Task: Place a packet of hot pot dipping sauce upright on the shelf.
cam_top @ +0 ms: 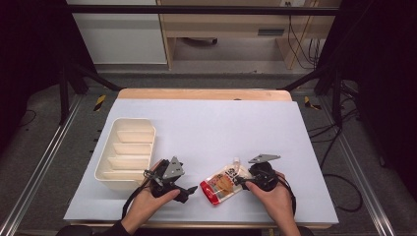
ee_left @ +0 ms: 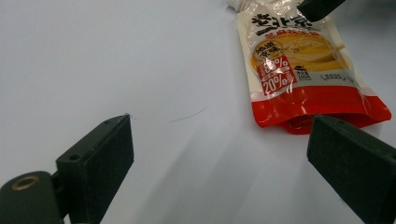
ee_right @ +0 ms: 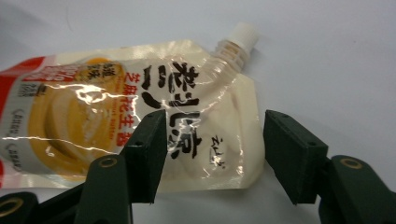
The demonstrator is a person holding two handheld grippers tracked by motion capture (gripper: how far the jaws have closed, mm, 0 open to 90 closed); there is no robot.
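From above, a sauce pouch [cam_top: 222, 185] lies flat on the counter [cam_top: 206, 128] between both tools. Left tool [ee_left: 219, 154] waits open, empty, beside its red base. Right tool [ee_right: 212, 149] straddles the spout end, open, poised to grip.

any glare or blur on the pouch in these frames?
Right gripper view: white glare streaks on the glossy red-and-cream spouted sauce pouch, print still legible. Left gripper view: milder sheen on it, near black pads soft. High view: even lighting, pouch small, label unreadable.
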